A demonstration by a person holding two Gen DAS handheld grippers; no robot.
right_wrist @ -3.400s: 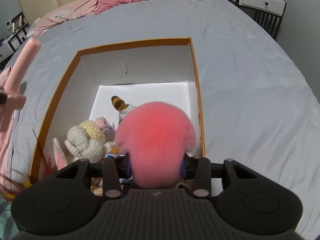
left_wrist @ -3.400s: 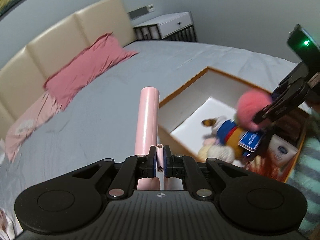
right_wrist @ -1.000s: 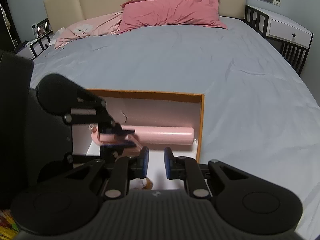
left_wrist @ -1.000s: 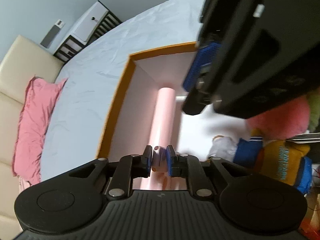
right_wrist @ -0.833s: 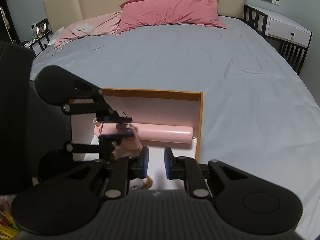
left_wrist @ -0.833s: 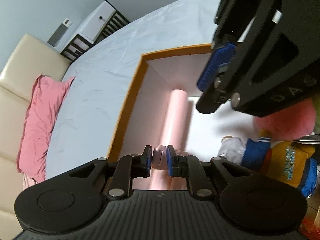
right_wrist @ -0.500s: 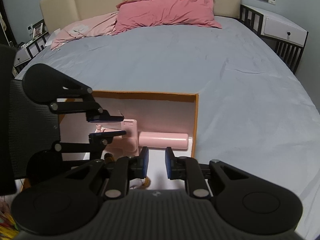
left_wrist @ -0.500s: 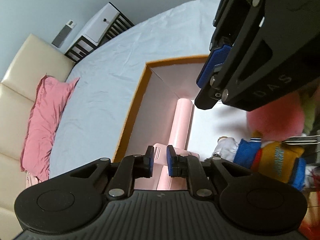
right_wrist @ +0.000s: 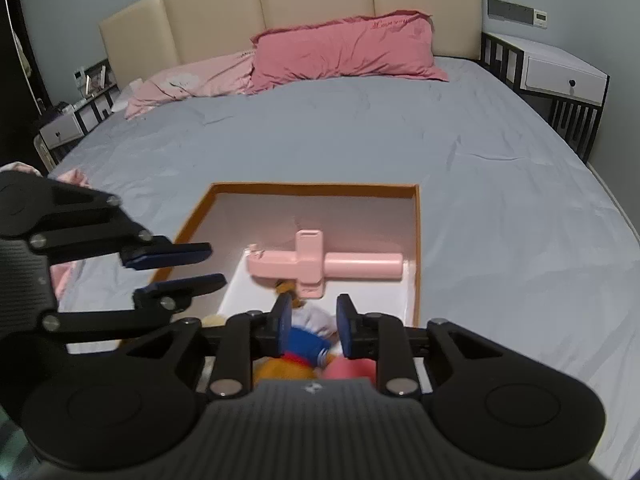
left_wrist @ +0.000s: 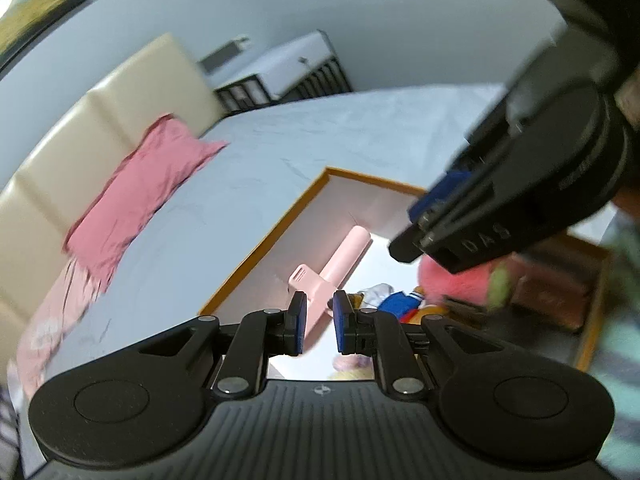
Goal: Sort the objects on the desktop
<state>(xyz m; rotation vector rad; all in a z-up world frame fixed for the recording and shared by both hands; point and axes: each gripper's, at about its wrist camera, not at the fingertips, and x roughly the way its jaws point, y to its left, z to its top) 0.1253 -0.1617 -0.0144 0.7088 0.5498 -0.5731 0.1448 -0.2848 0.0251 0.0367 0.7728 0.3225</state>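
Observation:
A pink handheld tool with a long cylinder handle (right_wrist: 324,265) lies inside the orange-rimmed white box (right_wrist: 417,240) against its far wall; it also shows in the left wrist view (left_wrist: 340,258). My left gripper (left_wrist: 319,326) is open and empty, raised above the box's left side, and appears in the right wrist view (right_wrist: 176,268). My right gripper (right_wrist: 312,326) is open and empty above the box's near part. A pink pompom (left_wrist: 452,278) and a duck plush in blue and orange (right_wrist: 296,350) lie in the box.
The box sits on a grey-blue bed (right_wrist: 360,140) with pink pillows (right_wrist: 340,54) at the headboard. White nightstands (right_wrist: 560,74) stand at both sides. A knitted cream toy (left_wrist: 352,368) lies in the box's near corner.
My left gripper let go of the pink tool, opened and pulled back up and away; the tool now rests in the box. The right gripper opened wider and also lifted back.

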